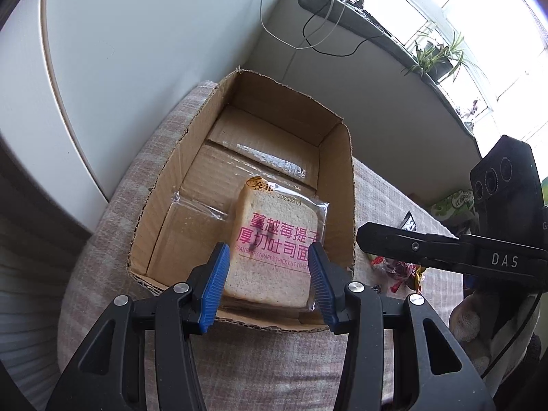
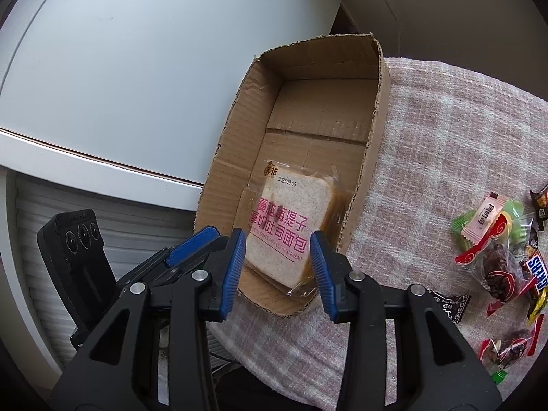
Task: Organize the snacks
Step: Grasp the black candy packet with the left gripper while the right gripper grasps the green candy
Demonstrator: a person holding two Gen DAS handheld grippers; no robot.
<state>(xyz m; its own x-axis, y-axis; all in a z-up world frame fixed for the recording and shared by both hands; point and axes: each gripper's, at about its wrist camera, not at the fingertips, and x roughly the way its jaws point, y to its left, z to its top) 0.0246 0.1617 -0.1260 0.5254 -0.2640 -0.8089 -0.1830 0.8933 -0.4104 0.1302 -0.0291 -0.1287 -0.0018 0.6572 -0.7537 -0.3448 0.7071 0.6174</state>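
A packaged slice of toast bread (image 1: 274, 253) with pink lettering lies at the near end of an open cardboard box (image 1: 164, 185). It also shows in the right wrist view (image 2: 291, 233), in the same box (image 2: 226, 157). My left gripper (image 1: 269, 281) is open and empty, hovering over the box's near edge above the bread. My right gripper (image 2: 277, 267) is open and empty, just above the box's near end. A pile of small wrapped snacks (image 2: 503, 257) lies on the cloth to the right of the box.
The box stands on a pink checked cloth (image 2: 428, 137). A white cabinet (image 2: 102, 68) stands to the left. A windowsill with cables and plants (image 1: 438, 58) lies beyond. The other gripper shows in each view: the right one (image 1: 445, 250), the left one (image 2: 185, 250).
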